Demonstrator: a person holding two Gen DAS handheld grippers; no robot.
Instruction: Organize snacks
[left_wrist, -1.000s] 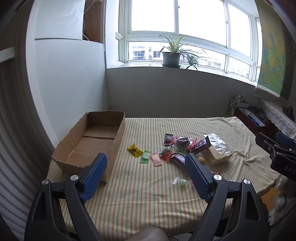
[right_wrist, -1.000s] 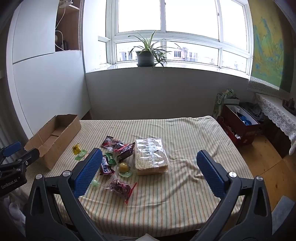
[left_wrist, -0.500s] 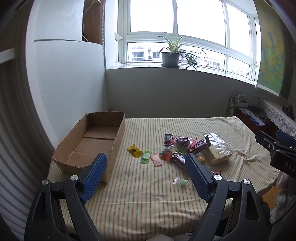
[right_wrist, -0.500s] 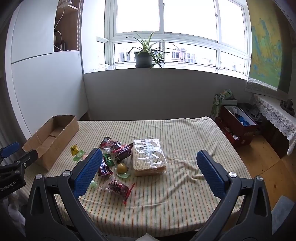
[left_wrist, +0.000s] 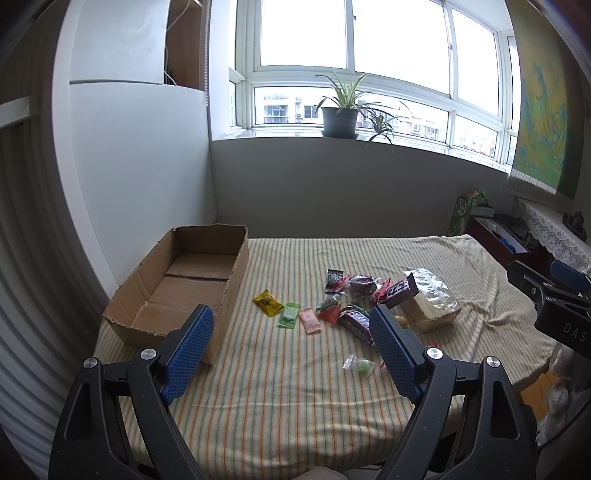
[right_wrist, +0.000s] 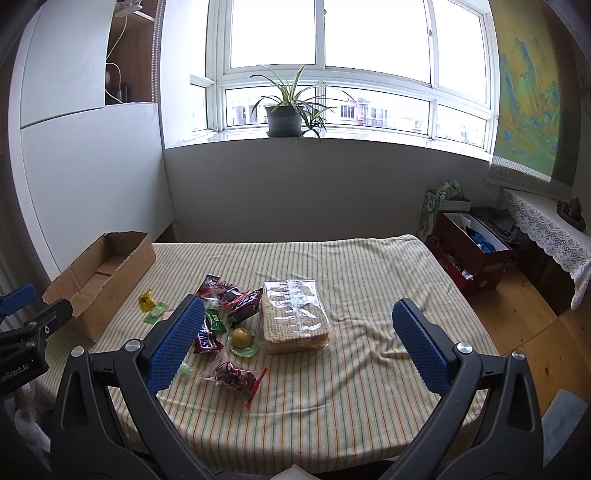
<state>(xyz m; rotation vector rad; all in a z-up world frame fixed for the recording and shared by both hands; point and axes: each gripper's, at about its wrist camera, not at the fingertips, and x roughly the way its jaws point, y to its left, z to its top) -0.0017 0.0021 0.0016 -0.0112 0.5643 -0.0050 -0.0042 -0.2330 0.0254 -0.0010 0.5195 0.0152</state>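
Observation:
An empty open cardboard box (left_wrist: 192, 280) (right_wrist: 99, 277) lies at the left of the striped table. Several snacks lie in a loose pile at the middle: a clear bag of crackers (right_wrist: 295, 314) (left_wrist: 432, 299), dark candy bars (right_wrist: 243, 302) (left_wrist: 395, 290), a yellow packet (left_wrist: 267, 302) (right_wrist: 146, 300), a green packet (left_wrist: 289, 315), a pink packet (left_wrist: 310, 320), a round yellow sweet (right_wrist: 242, 336) and a red-ended bag (right_wrist: 232, 374). My left gripper (left_wrist: 291, 330) is open and empty above the table's near edge. My right gripper (right_wrist: 295, 321) is open and empty, short of the pile.
The striped cloth (right_wrist: 369, 273) covers the whole table and is rumpled at the right. A potted plant (right_wrist: 284, 110) stands on the windowsill behind. A red box of clutter (right_wrist: 469, 251) sits on the wooden floor at the right. A white wall panel (left_wrist: 136, 177) stands close behind the cardboard box.
Both grippers have drifted slightly back and up from the table; the snacks look a little smaller and farther. Nothing on the table has moved.

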